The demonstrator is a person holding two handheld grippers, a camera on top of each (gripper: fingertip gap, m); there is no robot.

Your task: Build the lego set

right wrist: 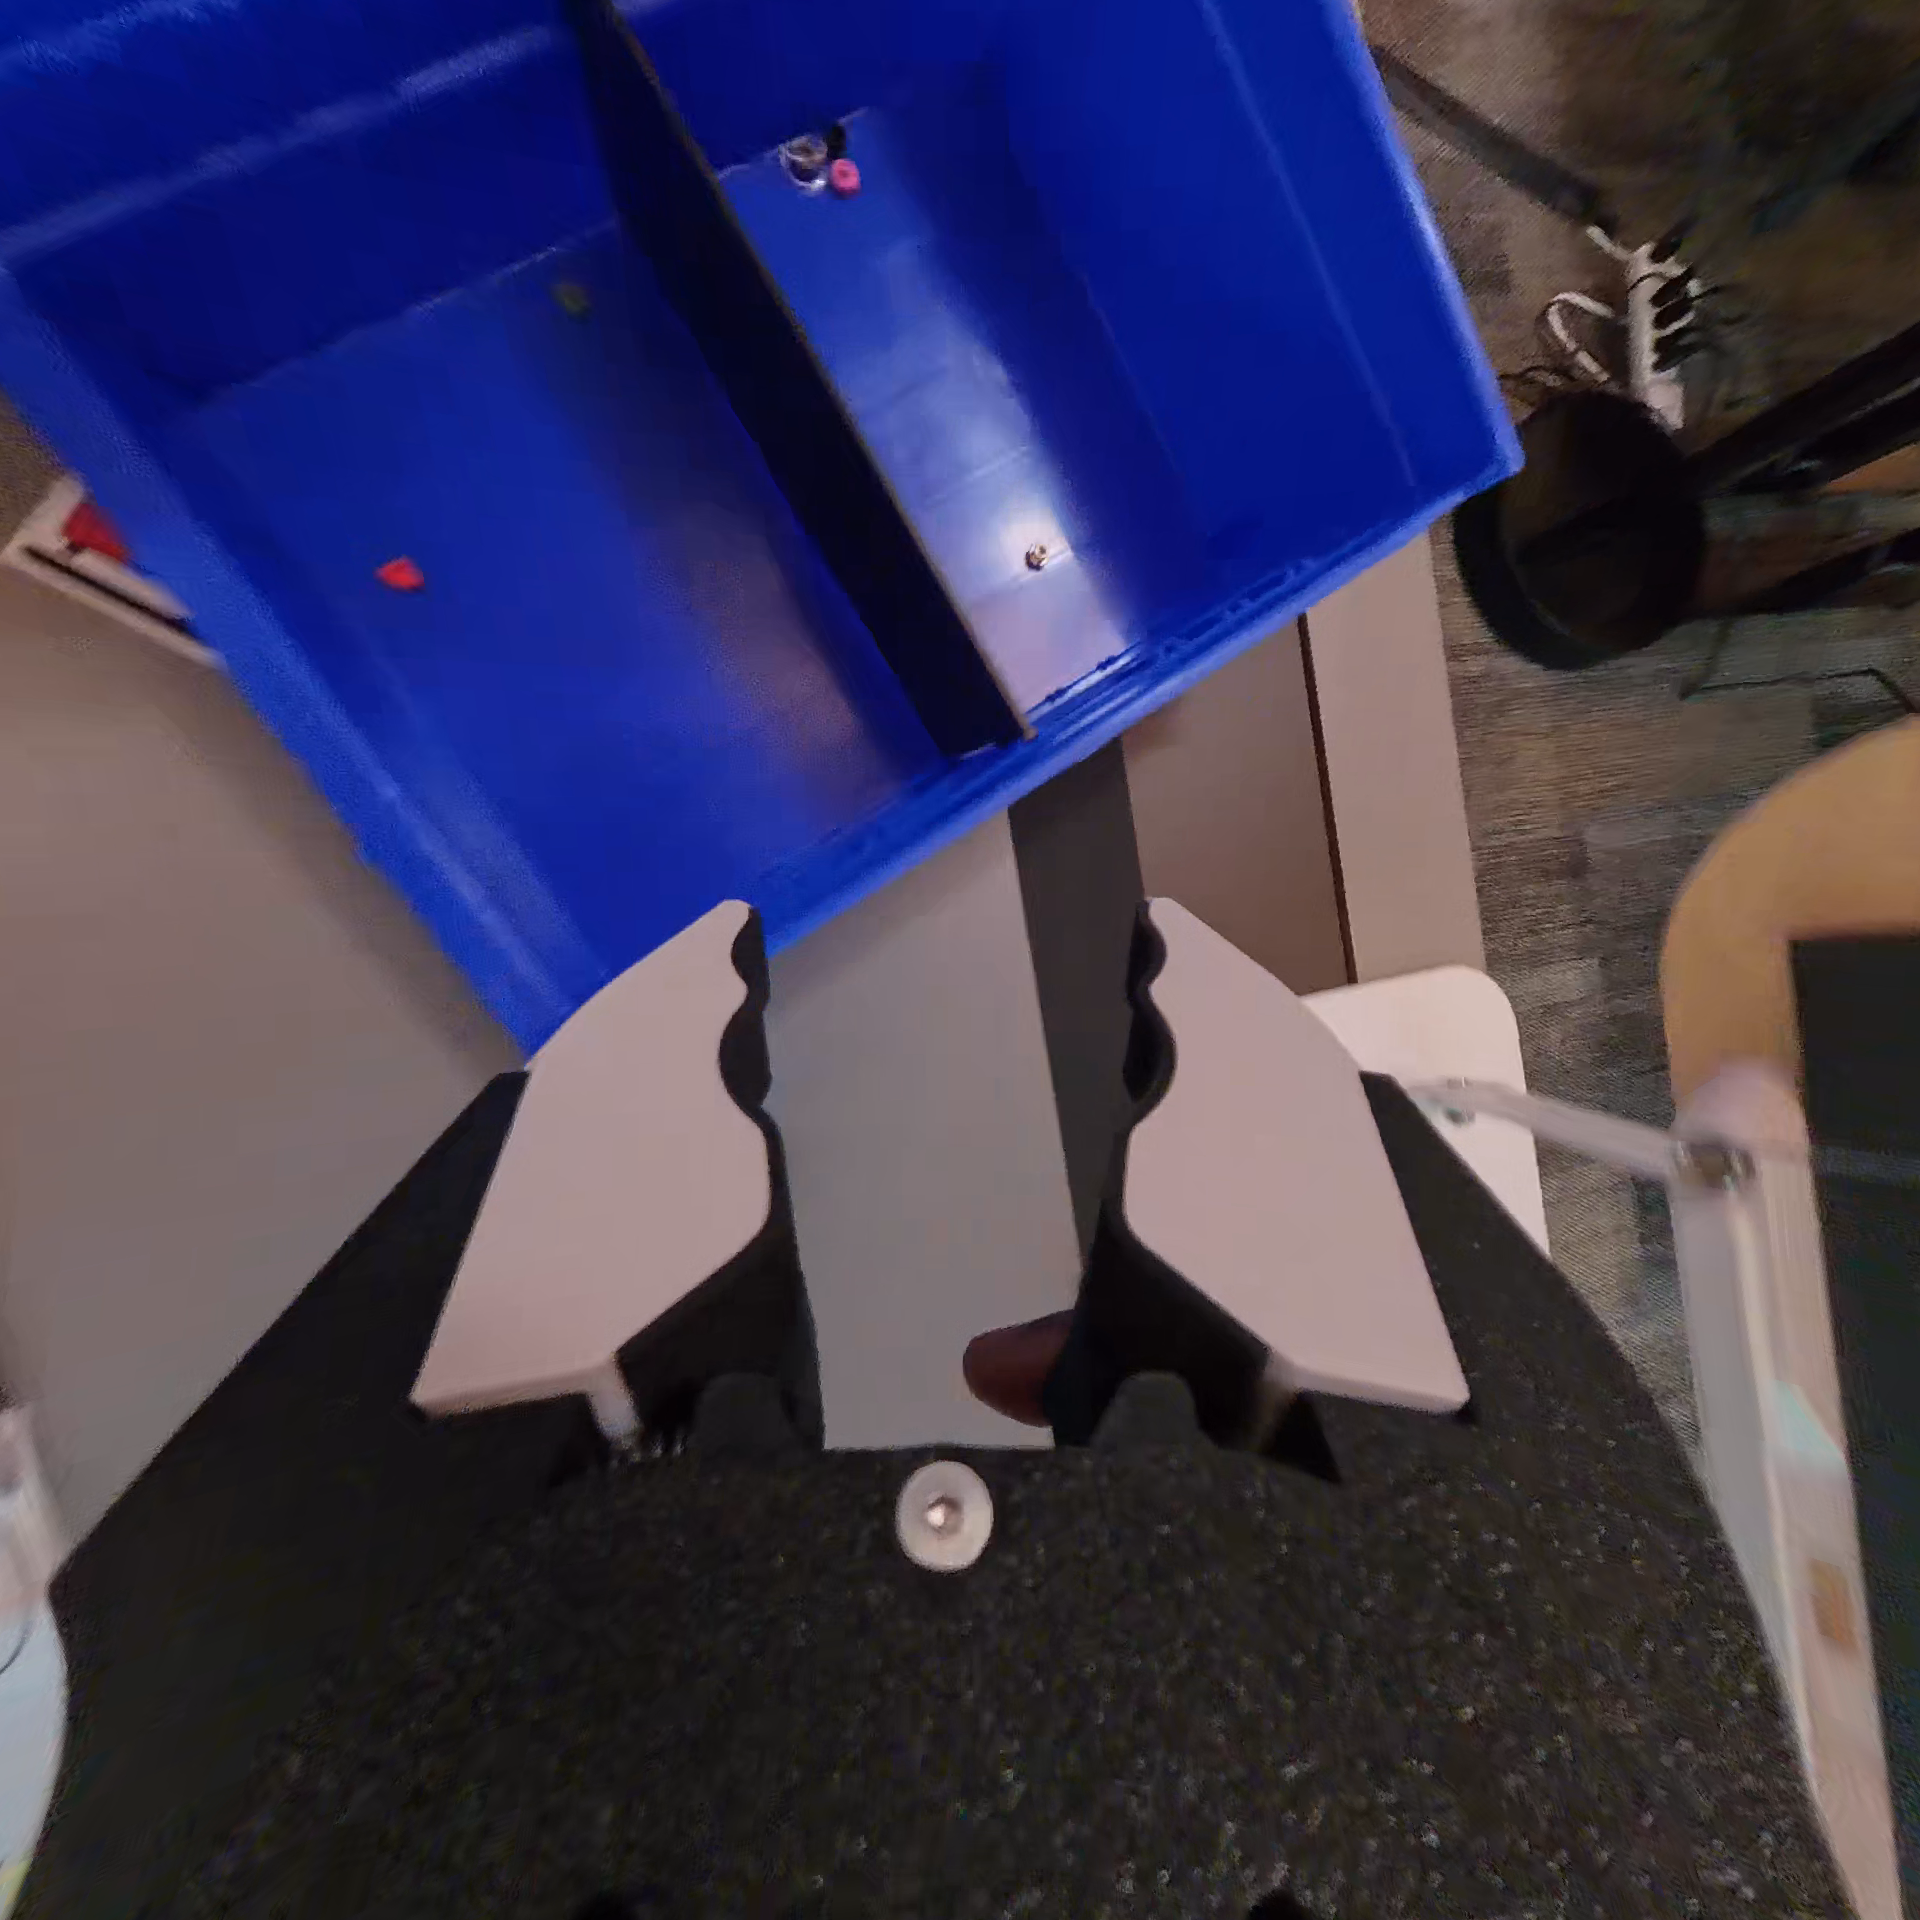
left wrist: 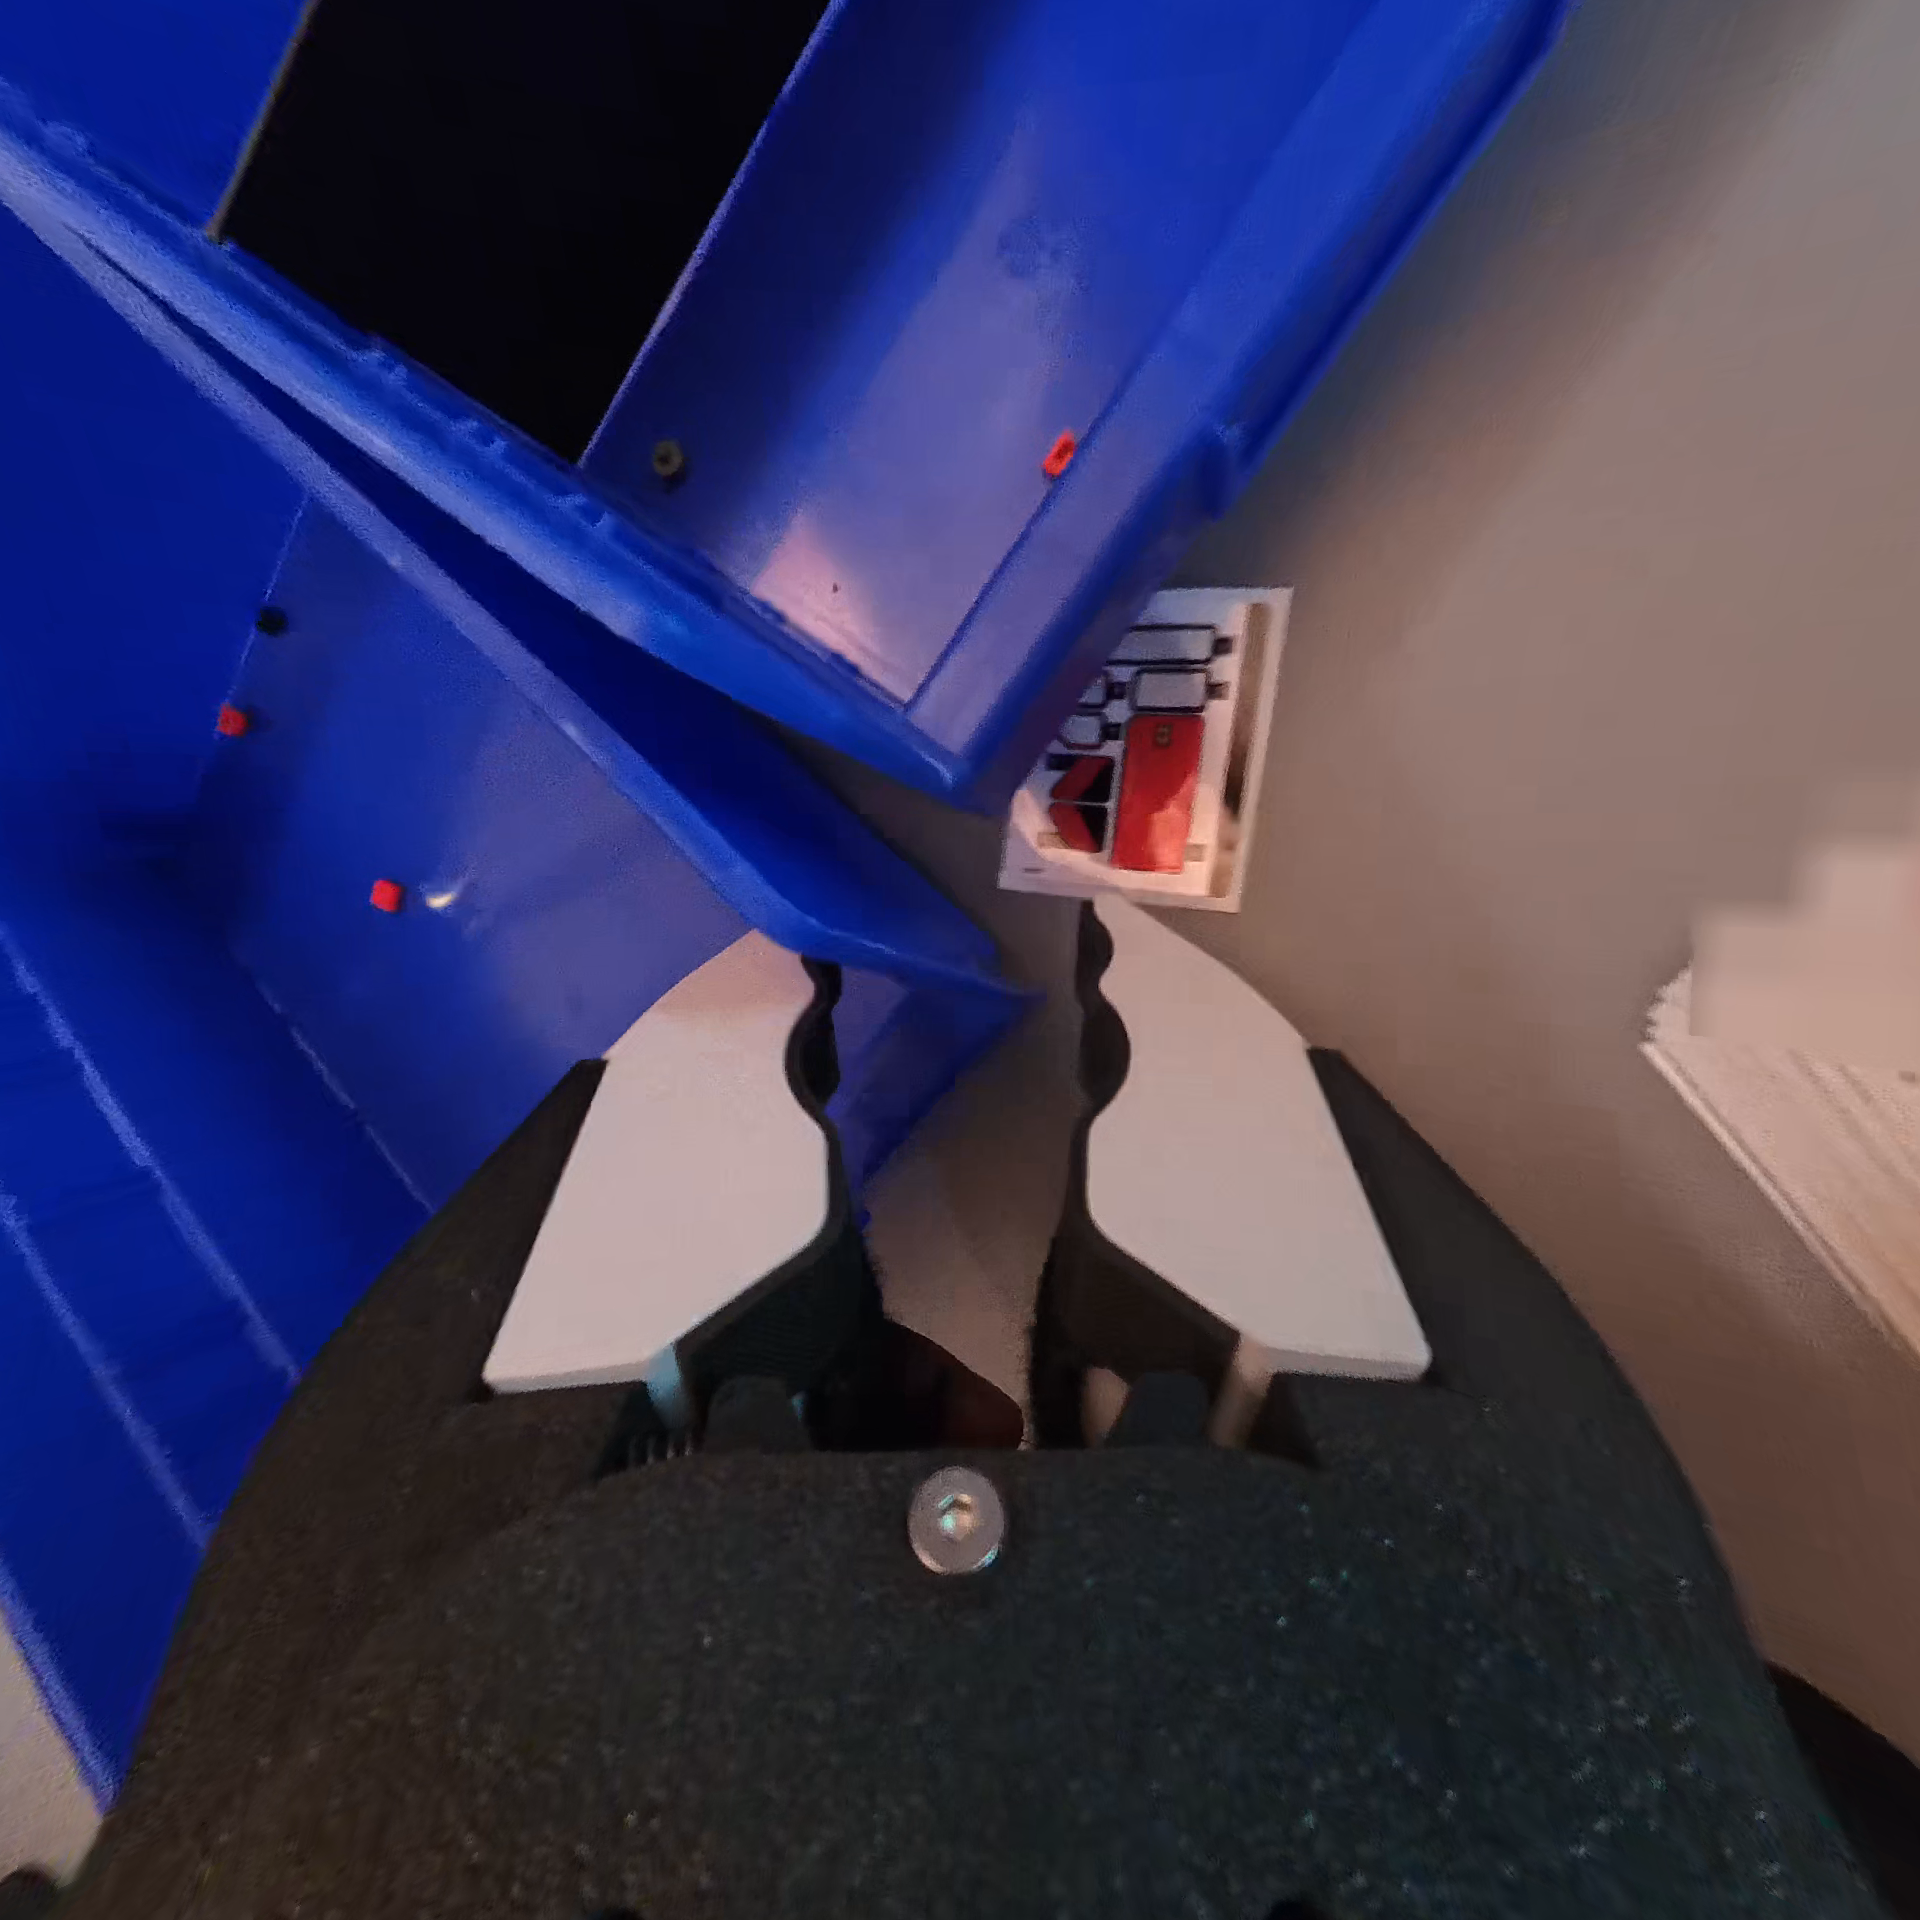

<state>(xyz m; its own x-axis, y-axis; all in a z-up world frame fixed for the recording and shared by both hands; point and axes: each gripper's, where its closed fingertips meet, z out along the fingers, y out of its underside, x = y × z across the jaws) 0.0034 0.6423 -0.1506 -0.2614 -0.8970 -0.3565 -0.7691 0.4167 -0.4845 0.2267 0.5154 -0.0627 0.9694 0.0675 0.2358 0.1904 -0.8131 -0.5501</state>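
In the left wrist view, two blue bins lie on a grey table. The nearer bin (left wrist: 468,831) holds small red pieces (left wrist: 385,894) and a black one (left wrist: 272,621). The farther bin (left wrist: 935,364) has a red piece (left wrist: 1060,454) and a dark one (left wrist: 668,457). My left gripper (left wrist: 954,940) is open and empty, and the nearer bin's corner shows between its fingers. In the right wrist view, a blue bin (right wrist: 1195,312) with a black divider (right wrist: 831,468) holds a red piece (right wrist: 400,574), a pink one (right wrist: 844,177) and a tiny tan one (right wrist: 1034,558). My right gripper (right wrist: 945,925) is open and empty, just short of the bin's near wall.
A sticker sheet (left wrist: 1143,748) with red and black shapes lies on the table beside the bins. A pale booklet edge (left wrist: 1818,1122) lies at the right. In the right wrist view, the table edge (right wrist: 1382,779) drops to carpet with a chair base (right wrist: 1579,540) and a power strip (right wrist: 1652,332). Left tips to right tips: about 25 cm.
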